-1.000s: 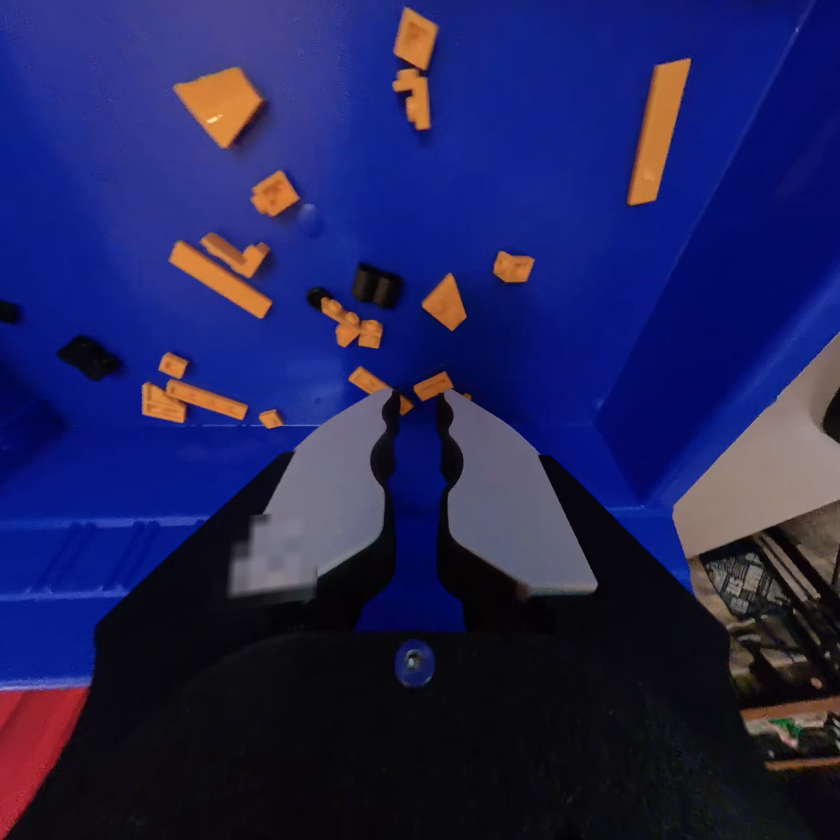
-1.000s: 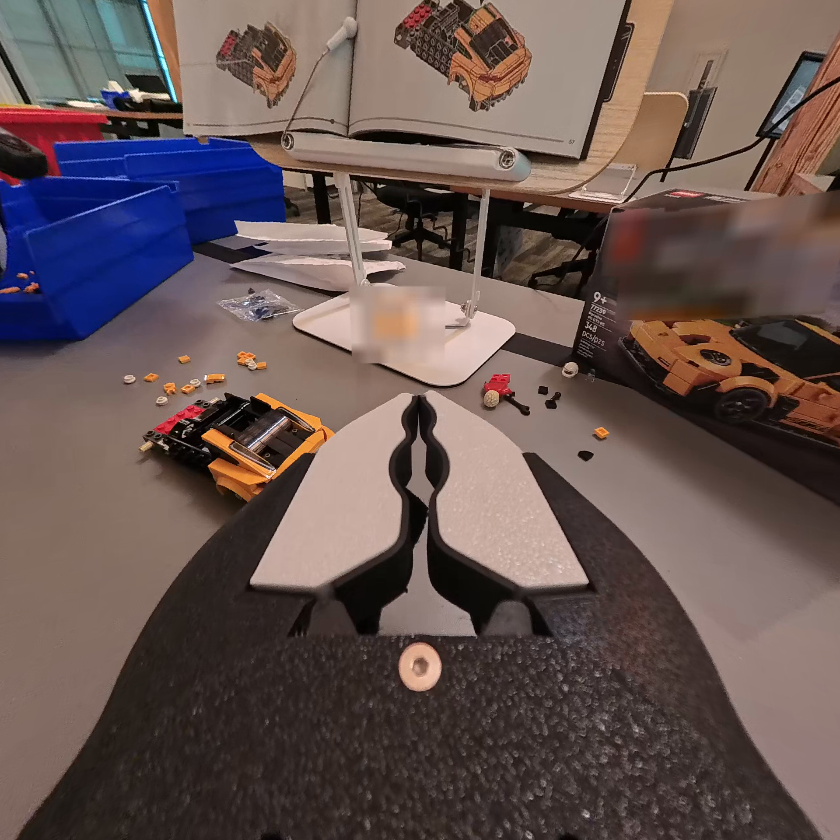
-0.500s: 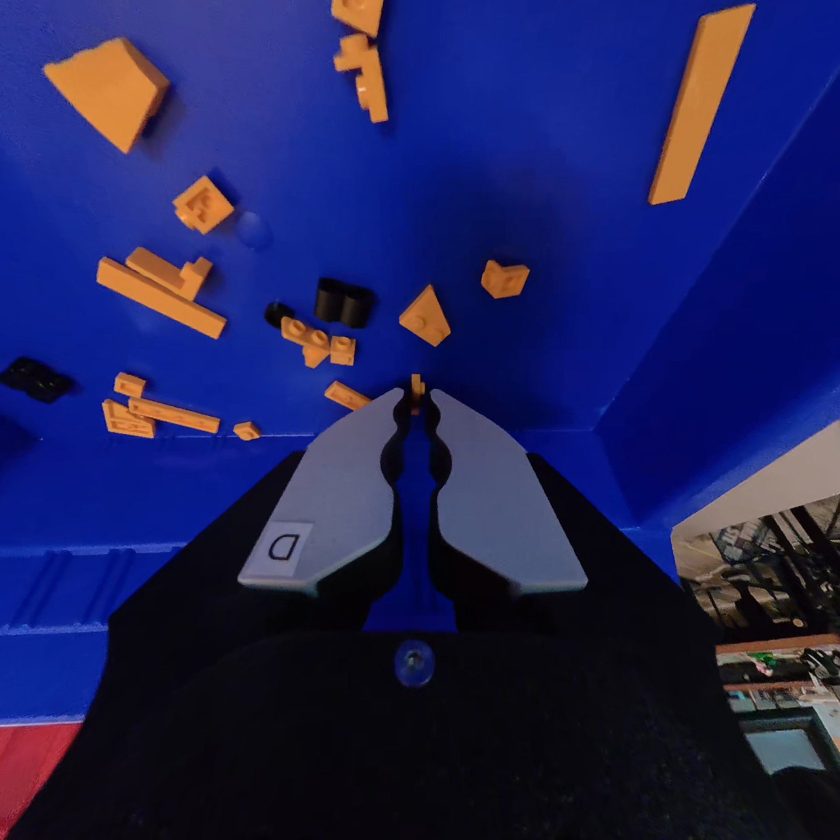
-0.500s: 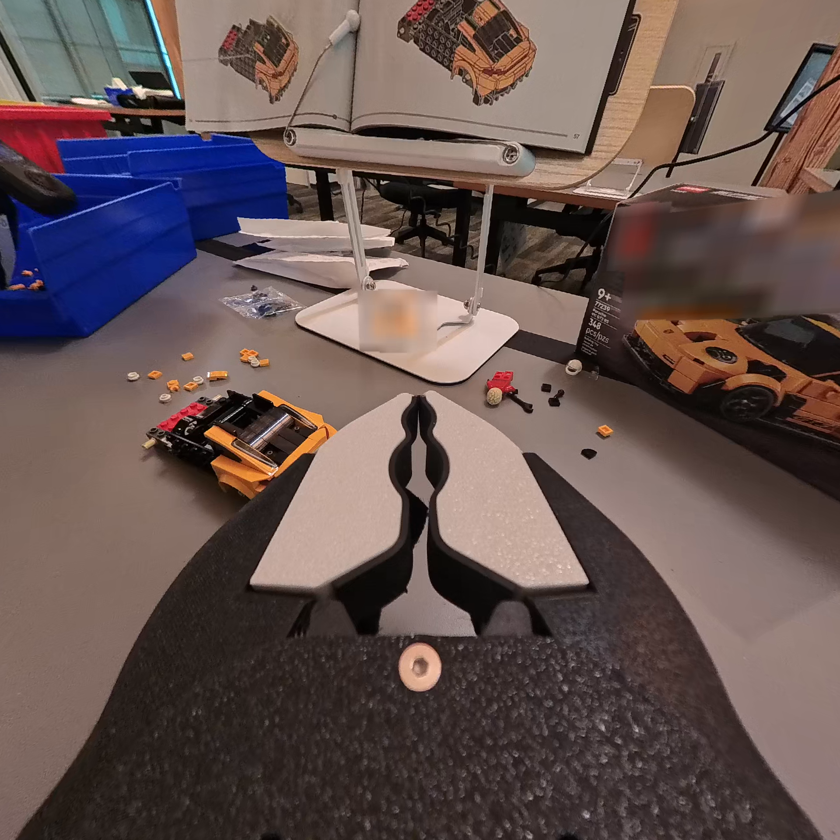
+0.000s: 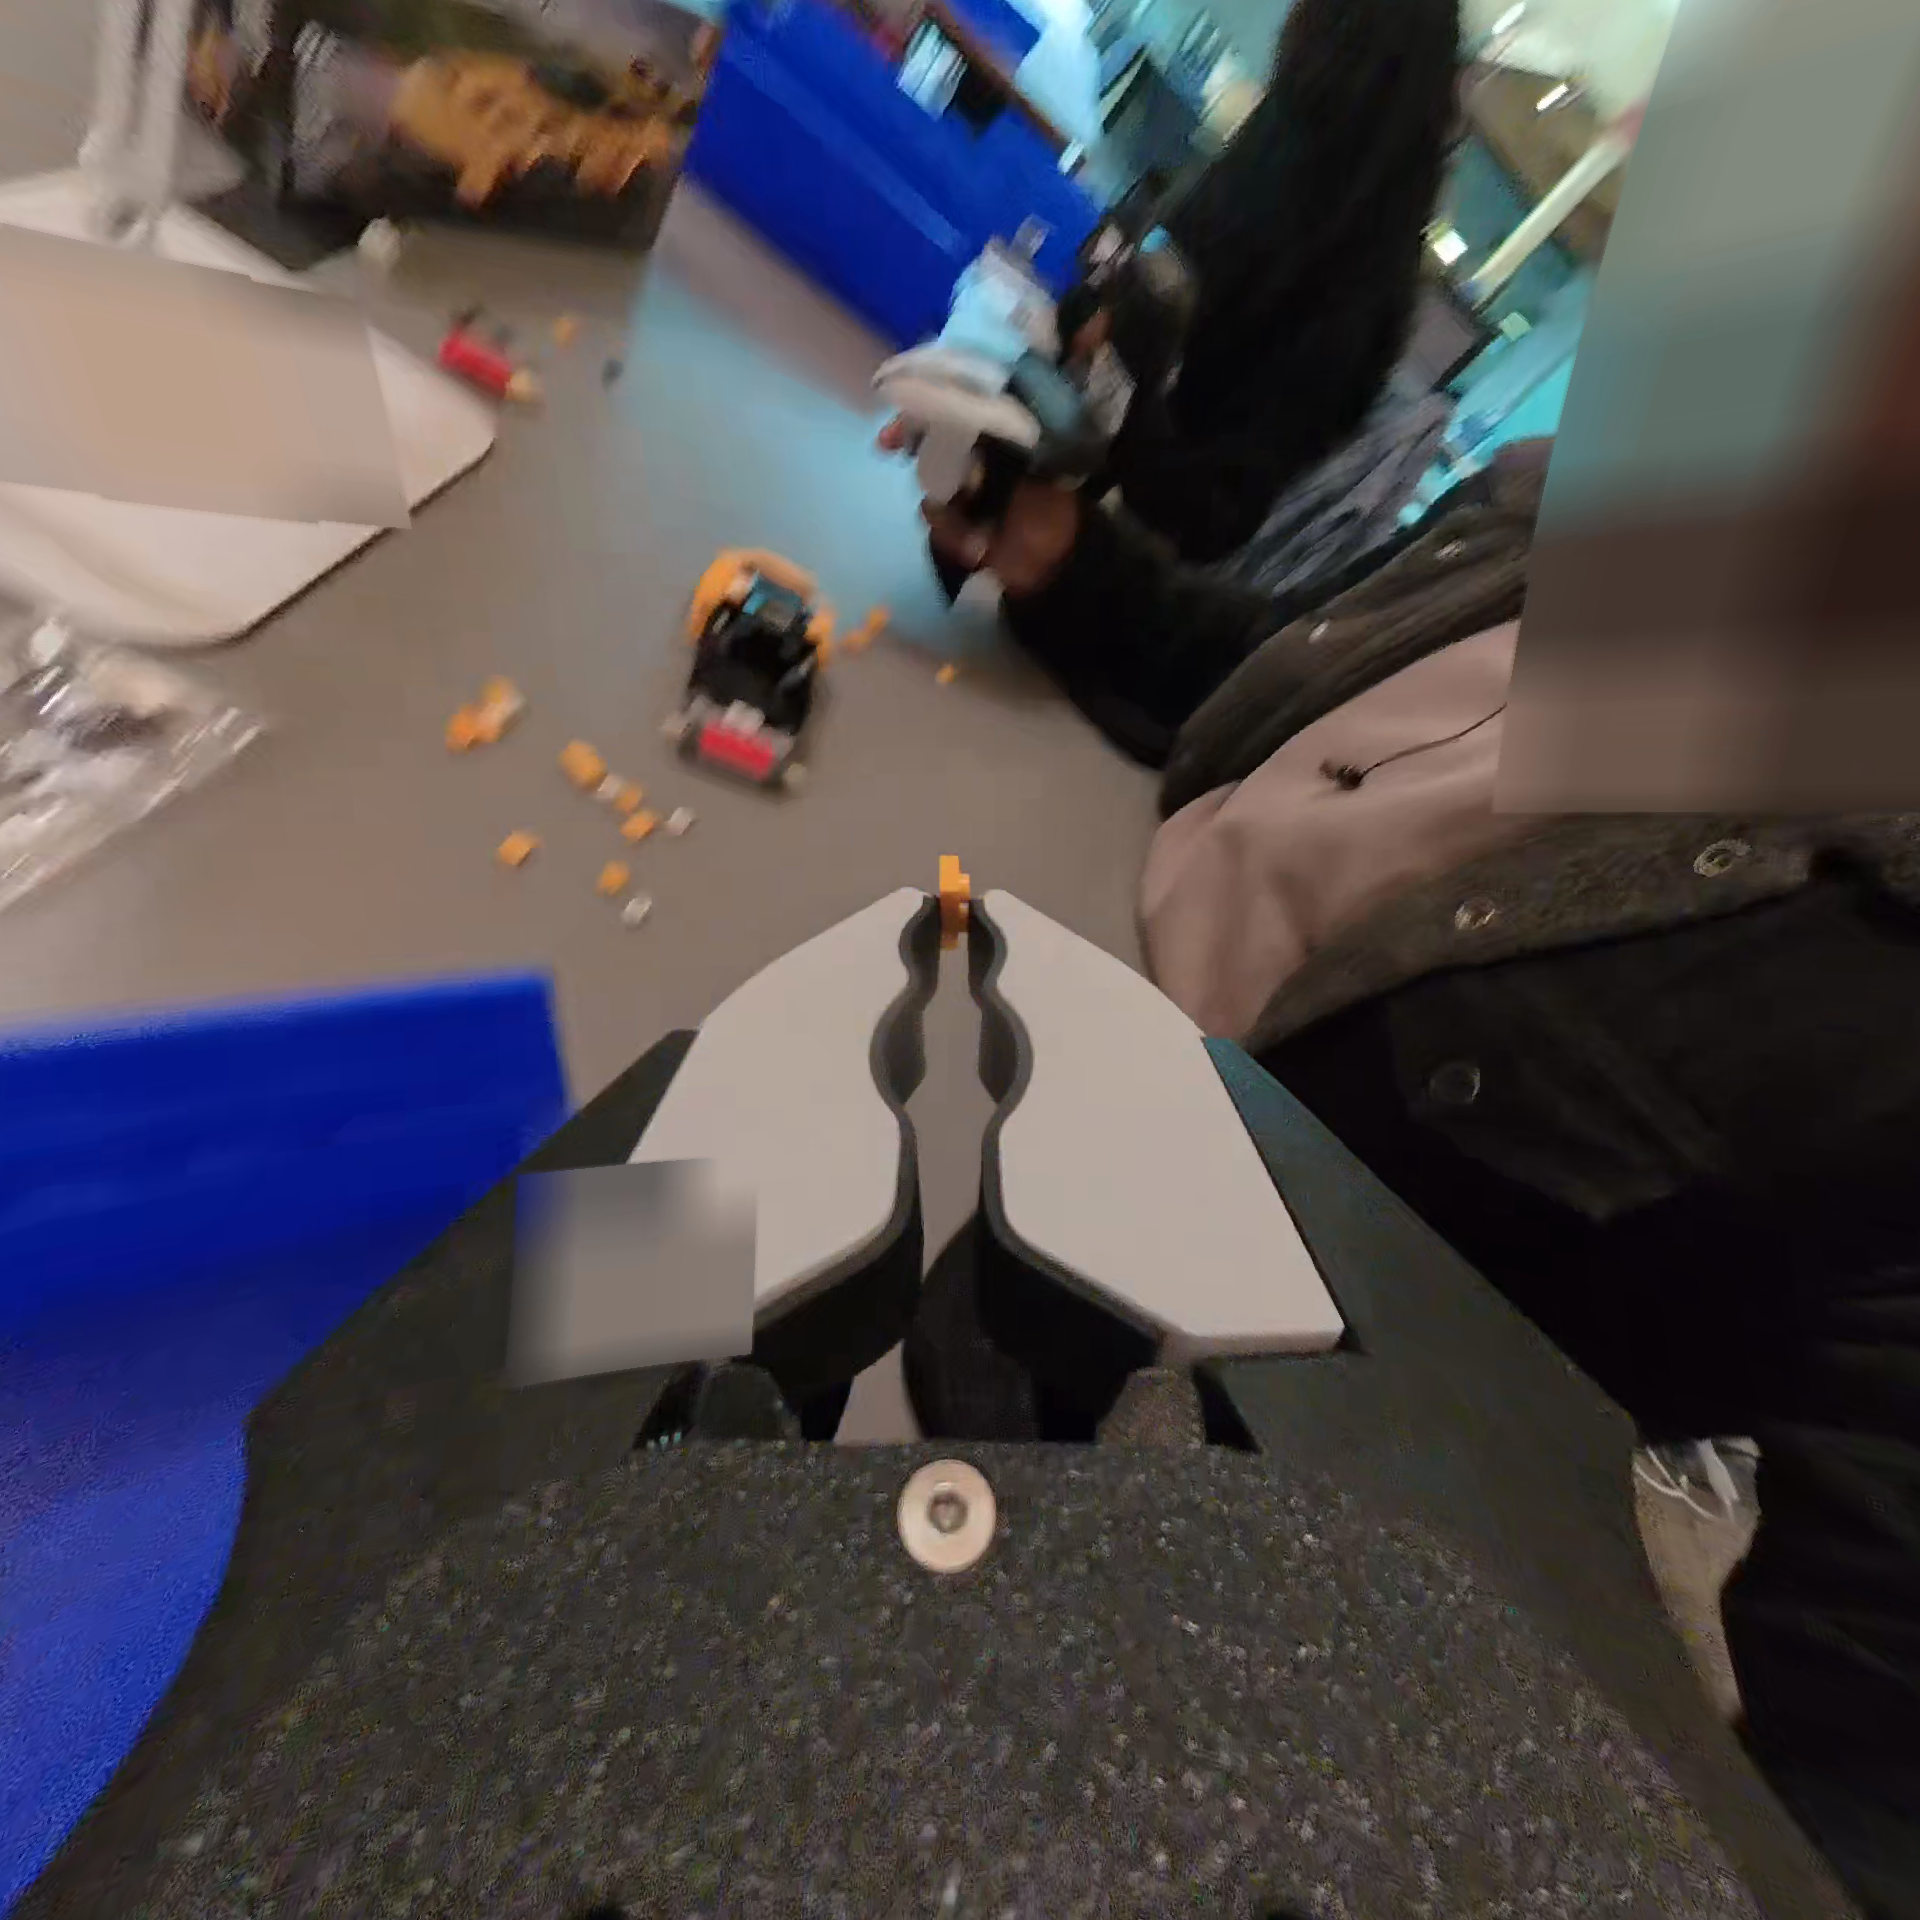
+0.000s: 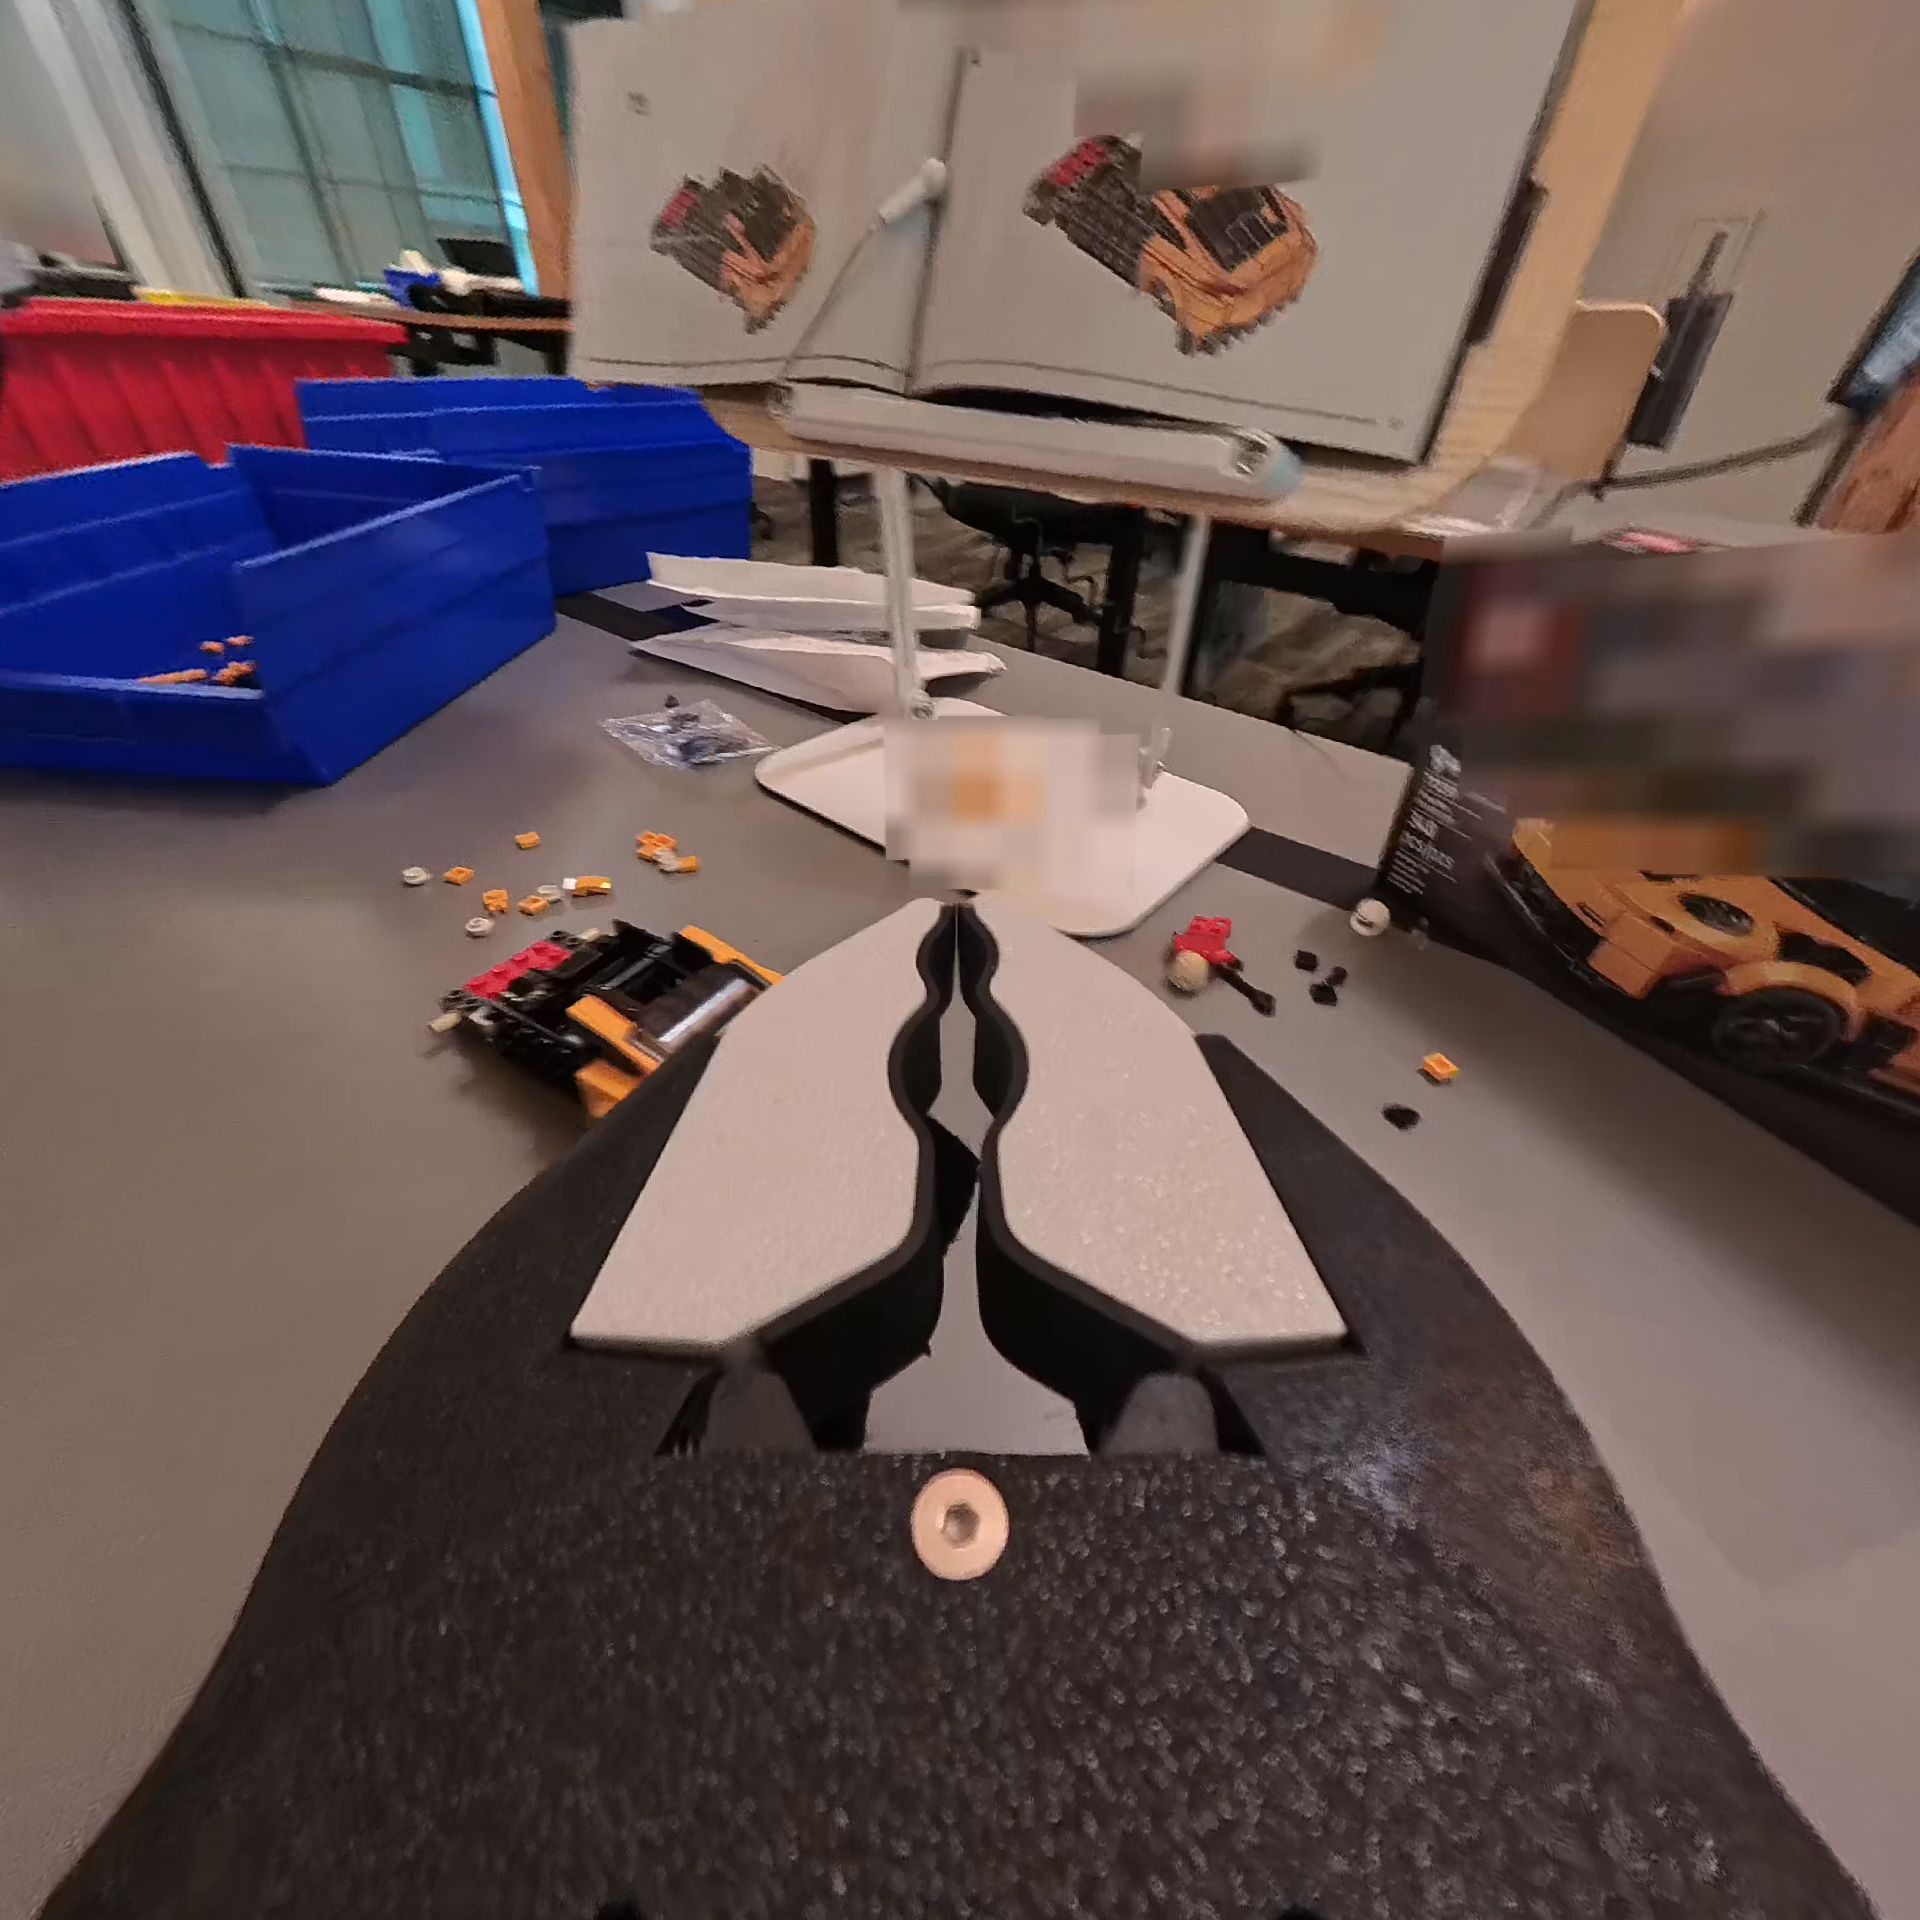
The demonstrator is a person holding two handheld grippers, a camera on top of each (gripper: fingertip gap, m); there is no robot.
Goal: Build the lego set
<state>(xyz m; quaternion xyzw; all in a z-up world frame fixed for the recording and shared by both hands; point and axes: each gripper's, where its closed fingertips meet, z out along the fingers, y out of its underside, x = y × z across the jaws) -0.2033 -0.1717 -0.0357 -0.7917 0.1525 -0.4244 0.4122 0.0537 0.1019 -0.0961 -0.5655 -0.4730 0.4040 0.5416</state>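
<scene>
Progress is maybe halfway imo: the part-built orange and black car [image 5: 750, 681] sits on the counter [image 5: 343, 831] well ahead of the left tool [image 5: 951, 904], which pinches a small orange piece [image 5: 952, 891]. Right tool [image 6: 954, 920] is closed, empty. Loose orange bits [image 5: 582, 779] left.

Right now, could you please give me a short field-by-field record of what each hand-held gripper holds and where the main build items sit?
left hand-held gripper: shut on a small orange piece, above the grey table
right hand-held gripper: shut, nothing held
partly built car: on the table, left of the right gripper
loose pieces: scattered beyond the car
blue bin: far left, orange parts inside
instruction booklet: open on a white stand
</scene>
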